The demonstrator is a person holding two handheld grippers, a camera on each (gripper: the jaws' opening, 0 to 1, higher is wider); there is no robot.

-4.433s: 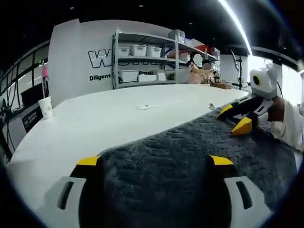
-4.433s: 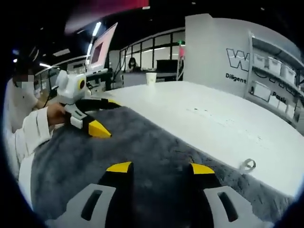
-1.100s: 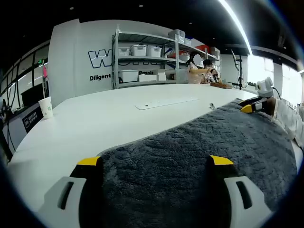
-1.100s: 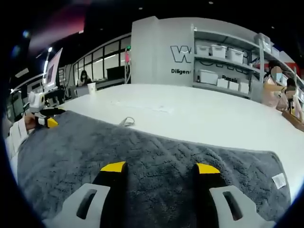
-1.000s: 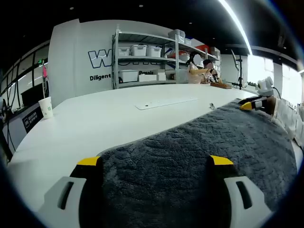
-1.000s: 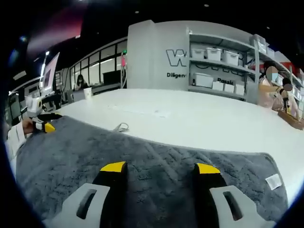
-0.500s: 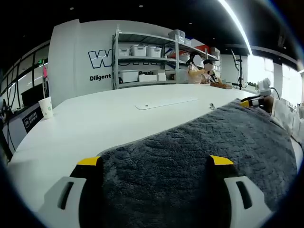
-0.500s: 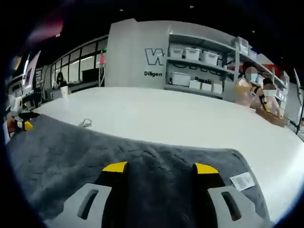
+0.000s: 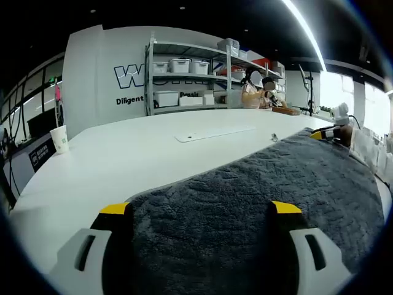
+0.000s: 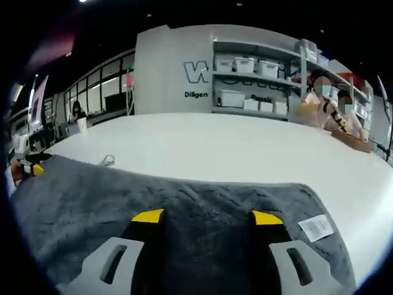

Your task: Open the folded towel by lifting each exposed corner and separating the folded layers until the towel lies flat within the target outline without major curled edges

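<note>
A dark grey fluffy towel [image 9: 258, 178] lies spread on the white table [image 9: 123, 153]. My left gripper [image 9: 200, 209] stands open low over one end of it, with towel pile between the yellow-tipped fingers [image 9: 115, 209]. Far off at the towel's other end sits the right gripper [image 9: 320, 133], held by a hand. In the right gripper view the towel [image 10: 123, 190] runs leftward, and its white label [image 10: 315, 227] lies near the corner. My right gripper [image 10: 207, 217] is open over that end. The left gripper [image 10: 32, 167] is small at the far left.
A paper cup [image 9: 59, 138] stands near the table's far left edge. A flat white strip [image 9: 209, 133] and a small metal loop [image 10: 108, 160] lie on the table [image 10: 245, 153] beyond the towel. Shelving with boxes [image 9: 190, 74] and people [image 10: 325, 101] stand behind.
The right gripper has travelled along the towel to its far end, bringing the labelled corner into its view. The left gripper has stayed put. Both jaws kept their spread.
</note>
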